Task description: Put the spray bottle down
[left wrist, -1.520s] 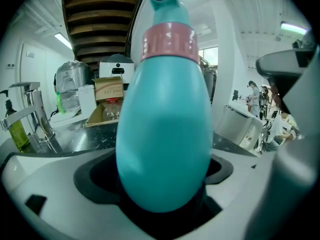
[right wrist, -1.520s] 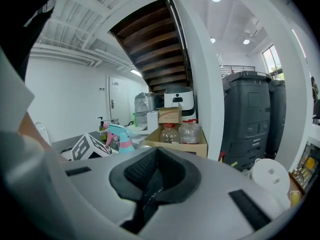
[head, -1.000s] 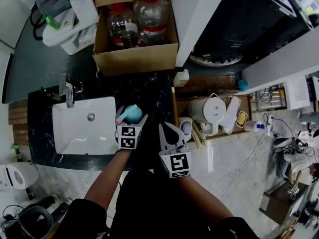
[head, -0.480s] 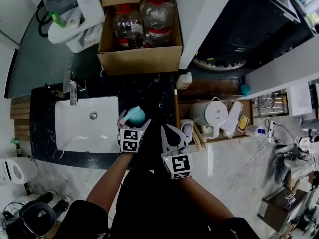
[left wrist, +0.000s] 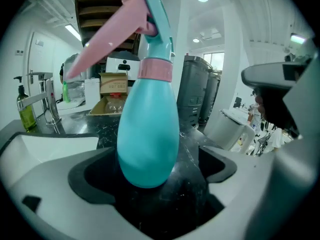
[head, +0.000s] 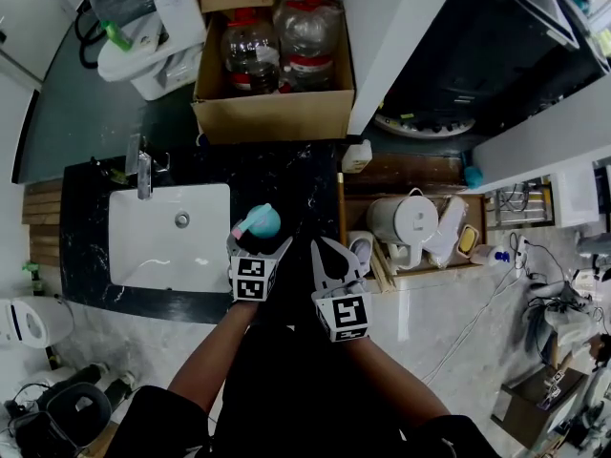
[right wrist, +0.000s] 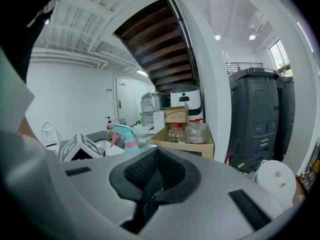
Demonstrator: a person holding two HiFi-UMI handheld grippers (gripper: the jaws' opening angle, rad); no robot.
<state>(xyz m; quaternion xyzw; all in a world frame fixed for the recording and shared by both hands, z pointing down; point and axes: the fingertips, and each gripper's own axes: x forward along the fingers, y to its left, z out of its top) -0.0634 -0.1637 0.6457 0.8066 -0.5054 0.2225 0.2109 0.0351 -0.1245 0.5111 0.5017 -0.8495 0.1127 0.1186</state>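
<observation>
While my right gripper point(head: 323, 247) idles, clenched on nothing, my left gripper's point(head: 259, 244) jaws have just been opening to free the spray bottle point(head: 262, 221), which stands upright between them on the black counter point(head: 301, 184), just beside the sink point(head: 158, 256).

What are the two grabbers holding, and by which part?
Nothing. The left gripper has just been opening its jaws, and the teal plastic spray bottle stands free between them on the black counter. The right gripper is shut, empty.
</observation>
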